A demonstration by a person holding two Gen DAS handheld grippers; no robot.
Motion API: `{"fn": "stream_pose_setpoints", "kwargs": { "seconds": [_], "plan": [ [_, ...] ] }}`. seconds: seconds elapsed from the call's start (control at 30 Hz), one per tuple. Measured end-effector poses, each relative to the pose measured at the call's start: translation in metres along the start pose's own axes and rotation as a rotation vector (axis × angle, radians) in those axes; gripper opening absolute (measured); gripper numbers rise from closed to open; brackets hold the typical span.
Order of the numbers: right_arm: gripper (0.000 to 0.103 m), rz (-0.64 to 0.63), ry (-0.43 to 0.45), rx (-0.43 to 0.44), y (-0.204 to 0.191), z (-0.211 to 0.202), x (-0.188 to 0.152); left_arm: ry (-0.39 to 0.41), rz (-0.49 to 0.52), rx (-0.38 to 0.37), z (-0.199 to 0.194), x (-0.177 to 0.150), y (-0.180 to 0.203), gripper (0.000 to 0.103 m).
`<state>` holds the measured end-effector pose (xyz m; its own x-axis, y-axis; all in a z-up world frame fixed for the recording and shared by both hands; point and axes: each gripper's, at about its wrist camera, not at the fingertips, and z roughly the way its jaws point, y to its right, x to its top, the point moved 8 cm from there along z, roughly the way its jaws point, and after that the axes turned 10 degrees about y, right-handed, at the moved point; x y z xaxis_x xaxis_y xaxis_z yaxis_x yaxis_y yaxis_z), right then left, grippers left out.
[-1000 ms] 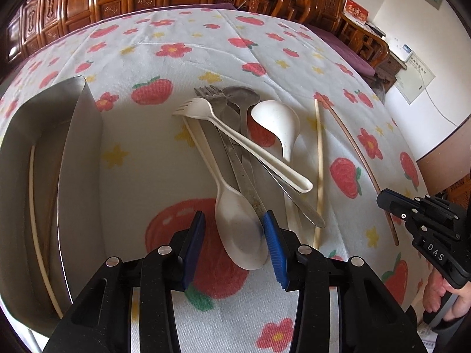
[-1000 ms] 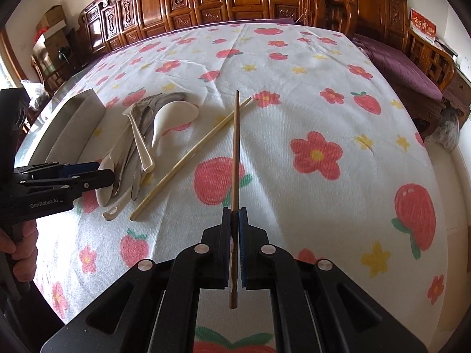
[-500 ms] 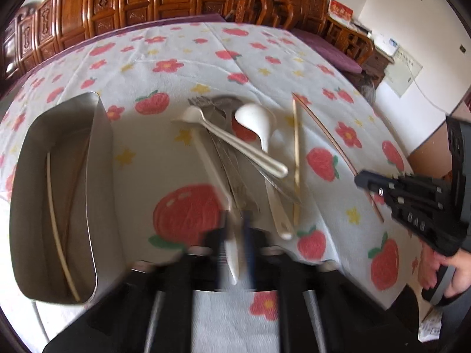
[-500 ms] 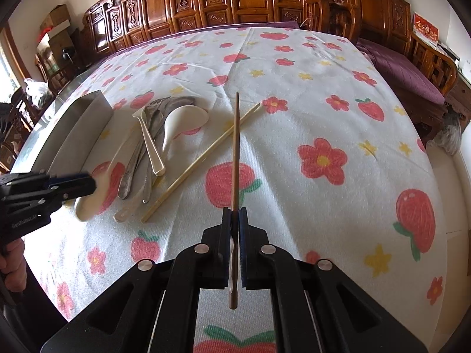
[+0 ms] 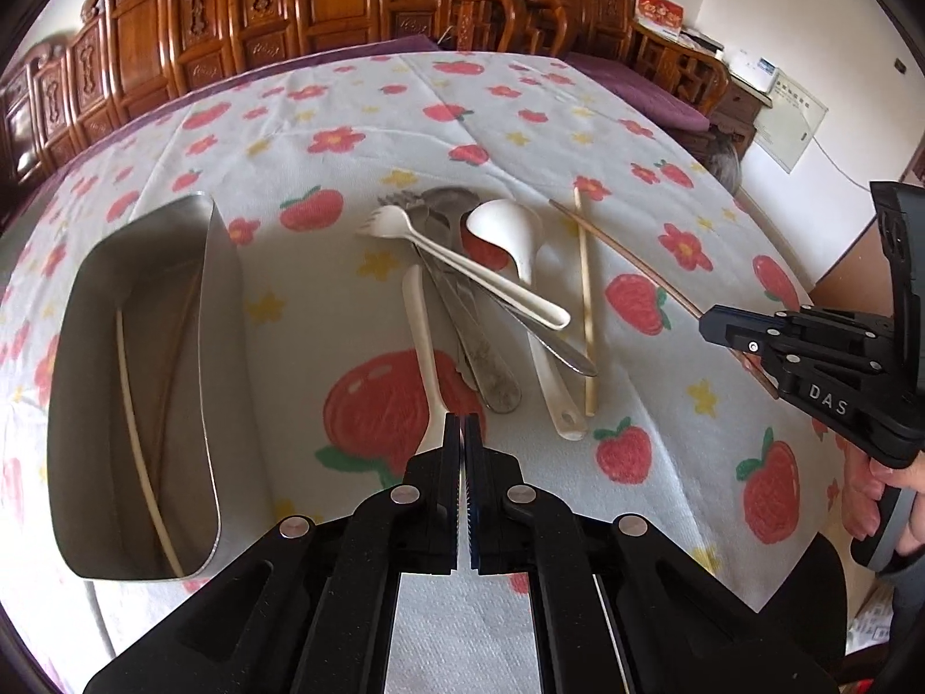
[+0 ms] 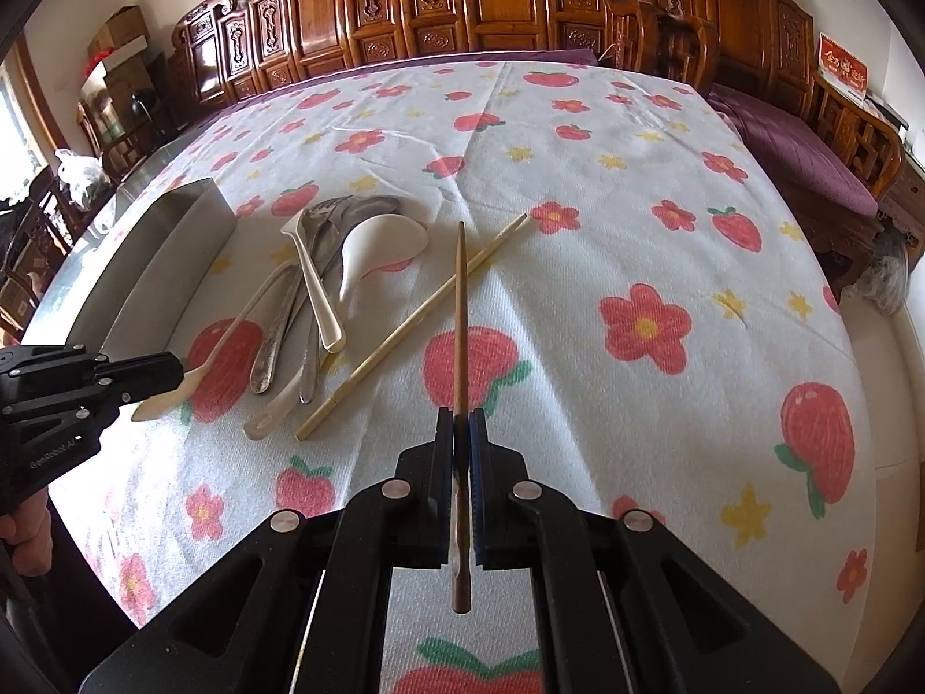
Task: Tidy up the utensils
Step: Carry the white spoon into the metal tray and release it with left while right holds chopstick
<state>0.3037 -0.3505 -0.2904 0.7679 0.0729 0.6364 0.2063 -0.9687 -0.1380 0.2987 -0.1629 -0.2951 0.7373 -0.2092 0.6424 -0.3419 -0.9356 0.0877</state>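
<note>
My left gripper (image 5: 462, 419) is shut on a white plastic spoon (image 5: 422, 347) near its bowl. The spoon's handle points away toward the utensil pile. In the right wrist view the left gripper (image 6: 173, 369) shows at the left with the spoon's bowl (image 6: 153, 405) sticking out below it. My right gripper (image 6: 461, 413) is shut on a brown chopstick (image 6: 459, 312), held above the cloth and pointing forward. The pile holds a white fork (image 5: 462, 266), a white soup spoon (image 5: 509, 231), metal cutlery (image 5: 485, 364) and a pale chopstick (image 5: 587, 301).
A steel container (image 5: 211, 347) stands left of the pile with a pale chopstick (image 5: 130, 399) lying inside. The table wears a strawberry-and-flower cloth (image 6: 647, 324). Carved wooden chairs (image 6: 520, 6) line the far side. A hand (image 5: 867, 491) holds the right gripper's handle.
The left gripper's jaws closed on the white spoon and drew it back and up from the pile. The right gripper kept still with the brown chopstick.
</note>
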Motion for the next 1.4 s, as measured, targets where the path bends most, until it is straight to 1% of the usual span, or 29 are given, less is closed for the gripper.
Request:
{"fn": "stream_pose_setpoints", "kwargs": {
  "seconds": [0.33,0.5,0.63,0.73,0.97,1.17,1.4],
  "plan": [
    [0.006,-0.003,0.005,0.002,-0.001,-0.001,0.001,0.051,-0.01,-0.046,-0.028,0.008,-0.001,0.0],
    [0.006,-0.011,0.018,0.019,-0.006,-0.004,0.003,0.082,-0.012,-0.049,-0.047,0.012,-0.003,0.0],
    [0.006,-0.027,0.035,0.03,-0.017,-0.01,0.008,0.098,-0.014,-0.043,-0.058,0.014,-0.008,0.0],
    [0.006,-0.046,0.048,0.042,-0.029,-0.015,0.012,0.118,-0.005,-0.025,-0.067,0.018,-0.014,0.0],
    [0.006,-0.09,0.084,0.078,-0.059,-0.029,0.021,0.155,-0.018,0.013,-0.082,0.026,-0.034,0.0],
    [0.006,-0.128,0.132,0.087,-0.08,-0.047,0.03,0.196,-0.036,0.053,-0.094,0.032,-0.055,0.0],
    [0.006,-0.155,0.153,0.115,-0.102,-0.057,0.033,0.208,-0.056,0.094,-0.1,0.035,-0.084,0.0]
  ]
}}
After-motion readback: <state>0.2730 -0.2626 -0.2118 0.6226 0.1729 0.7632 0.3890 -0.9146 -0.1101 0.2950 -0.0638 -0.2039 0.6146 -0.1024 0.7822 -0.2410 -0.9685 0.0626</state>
